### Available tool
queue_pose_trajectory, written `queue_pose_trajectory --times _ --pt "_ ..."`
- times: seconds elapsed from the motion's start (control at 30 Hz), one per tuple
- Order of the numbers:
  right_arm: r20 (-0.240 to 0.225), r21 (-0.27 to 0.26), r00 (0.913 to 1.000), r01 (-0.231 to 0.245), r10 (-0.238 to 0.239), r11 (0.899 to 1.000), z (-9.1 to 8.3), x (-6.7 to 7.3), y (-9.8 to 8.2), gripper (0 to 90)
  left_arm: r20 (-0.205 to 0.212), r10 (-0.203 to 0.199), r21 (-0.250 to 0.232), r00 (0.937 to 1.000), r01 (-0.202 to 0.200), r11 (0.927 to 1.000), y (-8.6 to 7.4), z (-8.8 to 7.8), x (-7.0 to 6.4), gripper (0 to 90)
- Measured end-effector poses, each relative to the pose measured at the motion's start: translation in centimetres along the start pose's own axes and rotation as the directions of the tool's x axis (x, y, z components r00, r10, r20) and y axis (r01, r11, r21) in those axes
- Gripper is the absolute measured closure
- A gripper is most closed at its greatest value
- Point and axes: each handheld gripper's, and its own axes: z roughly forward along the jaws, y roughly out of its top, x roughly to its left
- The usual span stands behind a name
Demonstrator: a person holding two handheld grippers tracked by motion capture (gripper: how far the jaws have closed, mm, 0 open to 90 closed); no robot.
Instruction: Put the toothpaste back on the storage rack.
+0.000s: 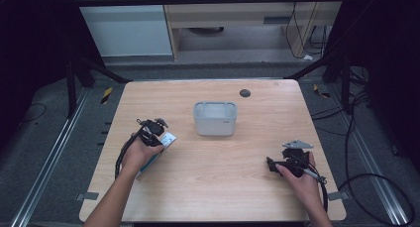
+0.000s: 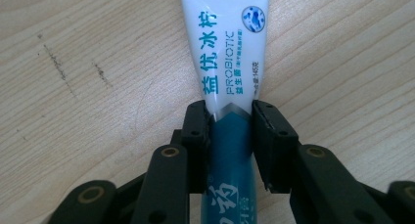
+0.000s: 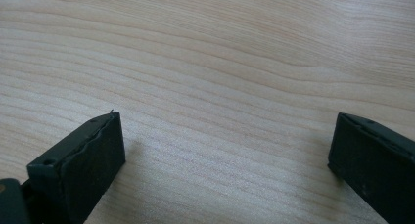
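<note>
The left hand-held gripper (image 2: 229,117) pinches the white-and-teal plastic toothpaste tube (image 2: 226,62) lying flat on the pale wooden surface (image 1: 223,157); the grasp step looks done. Next: lift, probably toward the grey plastic bin (image 1: 215,118)

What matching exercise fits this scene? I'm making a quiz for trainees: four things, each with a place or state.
1. toothpaste tube
2. grey bin
3. right gripper
4. left gripper

a. jaws wide apart over bare wood
b. stands at the table's middle
c. lies flat on the wood
d. jaws pressed against the tube's sides

Pairs: 1-c, 2-b, 3-a, 4-d
</note>
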Motion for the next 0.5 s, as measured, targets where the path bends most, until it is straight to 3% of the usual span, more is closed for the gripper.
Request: queue_pose_trajectory --times 0.23,0.5 --pt "0.001 0.000 1.0000 0.002 -0.002 1.000 0.0 0.0 0.0 0.6 -0.010 0.037 0.003 0.9993 -0.037 0.9993 0.1 -0.4 -0.3 76.2" --pt "-0.001 0.000 1.0000 0.003 -0.003 1.000 0.0 0.0 0.0 0.6 0.016 0.021 -0.041 0.9996 -0.021 0.9990 -0.6 -1.4 0.2 79.0"
